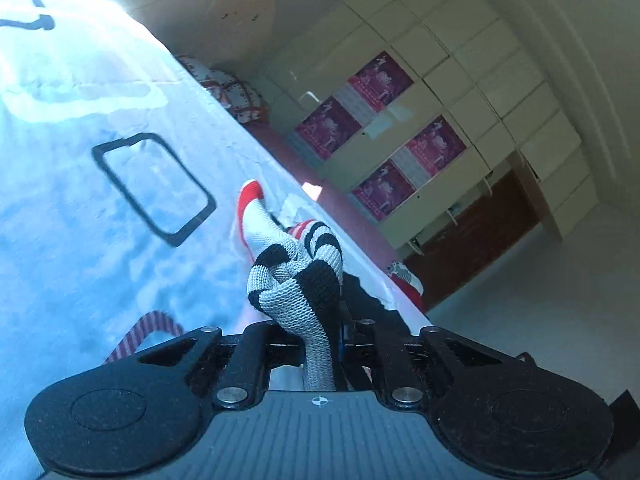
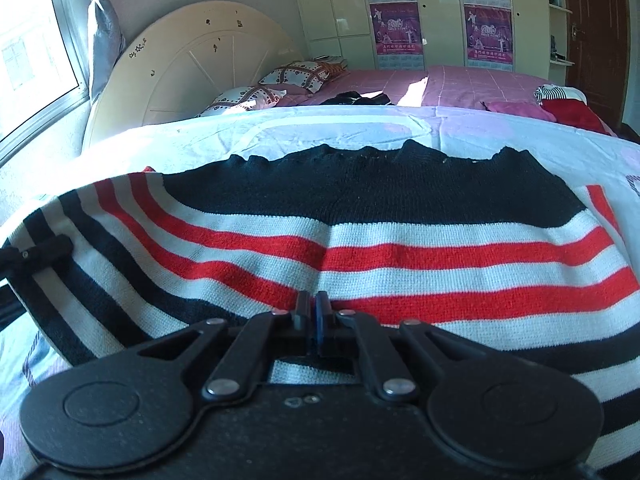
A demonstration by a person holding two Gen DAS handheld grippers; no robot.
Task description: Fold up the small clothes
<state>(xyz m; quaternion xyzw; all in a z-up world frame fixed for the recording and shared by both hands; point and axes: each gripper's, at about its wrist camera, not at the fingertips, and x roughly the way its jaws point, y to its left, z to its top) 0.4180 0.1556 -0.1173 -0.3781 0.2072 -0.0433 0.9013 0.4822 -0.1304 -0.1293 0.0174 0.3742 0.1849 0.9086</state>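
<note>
A knitted sweater [image 2: 400, 248] with black, white and red stripes lies spread on a pale printed sheet [image 2: 320, 128] on the bed. My right gripper [image 2: 312, 308] is shut, its fingers pressed together at the sweater's near edge; I cannot tell whether cloth is pinched between them. My left gripper [image 1: 316, 320] is shut on a bunched striped part of the sweater [image 1: 296, 280] and holds it up off the sheet [image 1: 80, 200]. In the right wrist view the left gripper's finger [image 2: 44, 254] shows at the sweater's left end.
A pink bedspread [image 2: 460, 84] with pillows [image 2: 296, 74], dark clothes [image 2: 356, 98] and a red garment [image 2: 572, 114] lies beyond. A white headboard [image 2: 192, 64] stands at the back left, a wardrobe with posters [image 2: 488, 32] behind. Floor [image 1: 540, 300] lies beside the bed.
</note>
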